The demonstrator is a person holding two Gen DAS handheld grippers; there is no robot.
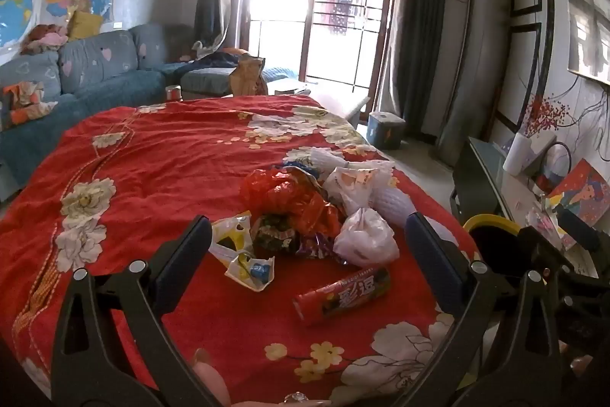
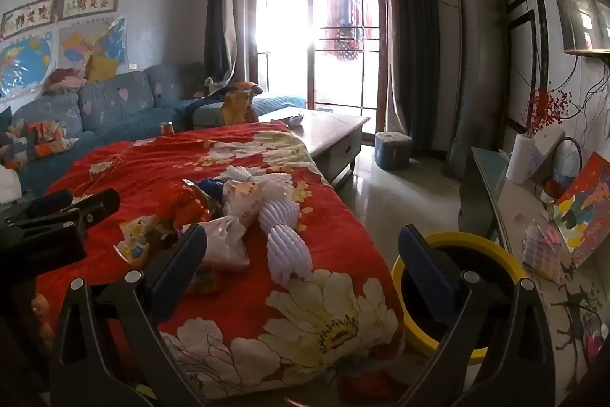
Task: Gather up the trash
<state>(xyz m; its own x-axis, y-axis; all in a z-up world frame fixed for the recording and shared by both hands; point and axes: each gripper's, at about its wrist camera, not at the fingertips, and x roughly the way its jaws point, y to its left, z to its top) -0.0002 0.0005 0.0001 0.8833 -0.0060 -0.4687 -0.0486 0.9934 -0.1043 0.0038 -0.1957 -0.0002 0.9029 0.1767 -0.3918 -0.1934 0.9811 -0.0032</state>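
Observation:
A heap of trash lies on a red flowered cloth (image 1: 160, 155): a red plastic bag (image 1: 293, 197), white knotted bags (image 1: 364, 235), a torn white-and-yellow wrapper (image 1: 244, 254), white foam netting (image 2: 282, 235) and a red candy tube (image 1: 343, 296). My left gripper (image 1: 309, 239) is open and empty, its jaws wide on either side of the heap's near end, above the cloth. My right gripper (image 2: 301, 246) is open and empty over the cloth's right edge, between the foam netting and a yellow-rimmed bin (image 2: 457, 277) on the floor. The bin also shows in the left wrist view (image 1: 492, 224).
A blue sofa (image 1: 99, 71) stands behind the cloth at the left. A coffee table (image 2: 328, 132) and a small blue stool (image 2: 392, 149) stand towards the window. A low cabinet (image 2: 514, 216) with papers, a vase and a painting lines the right wall.

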